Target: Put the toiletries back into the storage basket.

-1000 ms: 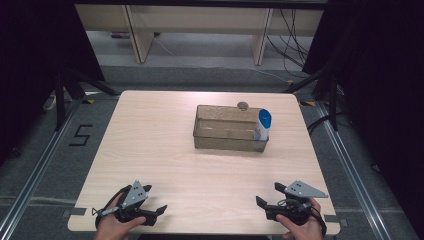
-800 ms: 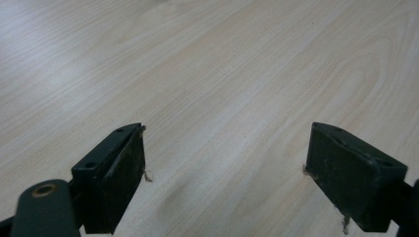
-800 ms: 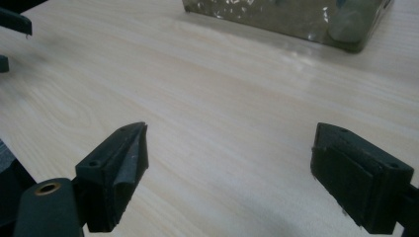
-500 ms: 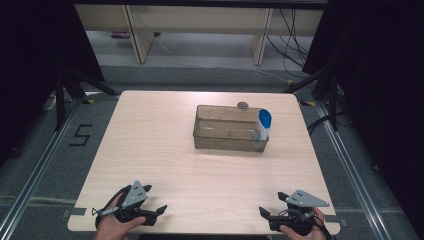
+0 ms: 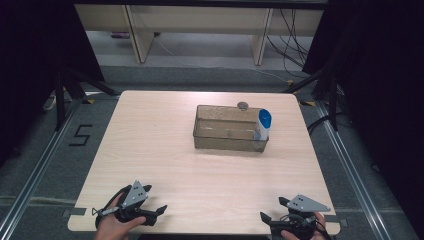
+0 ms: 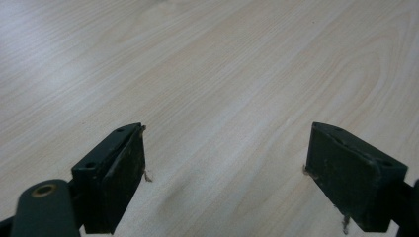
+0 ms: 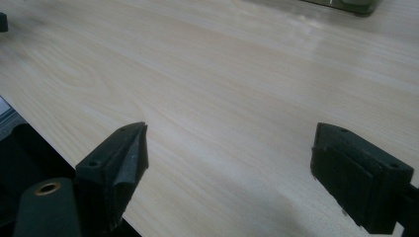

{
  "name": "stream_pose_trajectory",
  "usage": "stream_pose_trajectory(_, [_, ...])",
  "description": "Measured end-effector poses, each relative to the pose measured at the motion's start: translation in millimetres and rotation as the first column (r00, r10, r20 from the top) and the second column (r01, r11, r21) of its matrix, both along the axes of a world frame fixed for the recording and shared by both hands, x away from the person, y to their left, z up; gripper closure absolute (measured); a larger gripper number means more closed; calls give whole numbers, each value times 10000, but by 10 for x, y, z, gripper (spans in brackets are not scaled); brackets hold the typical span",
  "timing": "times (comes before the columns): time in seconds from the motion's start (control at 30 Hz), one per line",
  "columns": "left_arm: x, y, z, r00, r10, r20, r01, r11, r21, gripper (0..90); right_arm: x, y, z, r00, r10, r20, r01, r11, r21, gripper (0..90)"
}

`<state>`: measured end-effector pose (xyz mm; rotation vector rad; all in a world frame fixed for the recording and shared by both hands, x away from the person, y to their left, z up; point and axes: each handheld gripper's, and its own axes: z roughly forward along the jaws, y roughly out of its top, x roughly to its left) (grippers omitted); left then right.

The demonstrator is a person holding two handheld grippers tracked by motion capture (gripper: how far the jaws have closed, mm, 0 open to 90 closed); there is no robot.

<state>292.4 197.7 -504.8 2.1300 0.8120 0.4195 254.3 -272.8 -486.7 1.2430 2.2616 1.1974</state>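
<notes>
A clear plastic bin (image 5: 230, 136) sits right of centre in the high view, a white-and-blue bottle (image 5: 263, 125) upright at its right end. Well below, left gripper (image 5: 159, 210) and right gripper (image 5: 266, 218) rest at the table's (image 5: 150, 145) bottom edge, jaws spread, empty.

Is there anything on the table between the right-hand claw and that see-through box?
No, just bare table in the high view between the right gripper and the clear box.

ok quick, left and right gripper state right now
left gripper: open, holding nothing, over the bare table
right gripper: open, holding nothing
</notes>
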Motion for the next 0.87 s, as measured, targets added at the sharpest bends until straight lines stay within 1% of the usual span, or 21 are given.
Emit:
stream_pose_trajectory(0.03, [-3, -7, -7, 9999, 120, 104, -120, 9999, -31, 150, -12, 8, 0, 9999, -57, -102, 57, 10000, 46, 158])
stream_pose_trajectory(0.07, [-2, -6, -4, 9999, 92, 68, -92, 10000, -10, 150, -6, -1, -7, 9999, 6, 101, -5, 10000, -84, 158])
stream_pose_trajectory(0.13, [-1, -3, -1, 10000, 35, 19, -35, 10000, 1, 150, -10, 0, -9, 10000, 10, 59, -9, 10000, -90, 158])
stream_pose_trajectory(0.17, [-2, -6, -6, 9999, 91, 95, -91, 10000, -28, 149, -10, 1, -17, 9999, 32, 103, -31, 9999, -102, 158])
stream_pose_trajectory(0.2, [-3, -7, -7, 9999, 125, 98, -125, 9999, -38, 150, -28, 12, -12, 9999, -36, -155, 37, 10000, 39, 158])
stream_pose_trajectory(0.23, [-1, -9, -10, 9998, 162, 130, -162, 9999, -33, 150, -17, 1, -21, 10000, 35, -34, -35, 10000, -49, 158])
stream_pose_trajectory(0.3, [-2, -4, -3, 10000, 67, 38, -67, 10000, -9, 150, -27, 8, -22, 9999, 2, -123, -3, 10000, -39, 158])
stream_pose_trajectory(0.33, [-2, -4, -2, 10000, 45, 40, -45, 10000, -12, 150, -18, 2, -26, 10000, 40, 7, -39, 9999, -126, 158])
stream_pose_trajectory(0.37, [-2, -4, -2, 10000, 52, 34, -52, 10000, -12, 150, -17, 4, -27, 10000, 46, -5, -46, 9999, -116, 158])
stream_pose_trajectory(0.4, [-3, -8, -8, 9999, 127, 98, -127, 9999, -32, 150, -31, 24, -29, 9997, -43, -244, 46, 9999, 135, 158])
stream_pose_trajectory(0.43, [-1, -5, -8, 9999, 114, 96, -114, 9999, -6, 150, -32, 26, -29, 9996, -59, -267, 63, 9999, 118, 158])
stream_pose_trajectory(0.57, [-2, -4, -6, 9999, 97, 89, -98, 9999, 30, 150, -31, 28, -31, 9997, -46, -260, 48, 9999, 107, 158])
stream_pose_trajectory(0.63, [-3, -8, -9, 9999, 146, 79, -146, 9999, -39, 150, -30, 28, -31, 9996, -43, -264, 45, 9999, 108, 158])
stream_pose_trajectory(0.73, [0, -3, -6, 9999, 128, 101, -128, 9999, 51, 150, -30, 27, -31, 9997, -44, -259, 47, 9999, 111, 158])
stream_pose_trajectory(0.8, [-4, -8, -7, 9999, 136, 77, -135, 9999, -50, 150, -29, 28, -32, 9996, -43, -263, 46, 9999, 107, 158])
stream_pose_trajectory(0.87, [-2, -4, -6, 9999, 110, 89, -110, 9999, 24, 150, -25, 26, -38, 9998, -33, -205, 33, 10000, 34, 158])
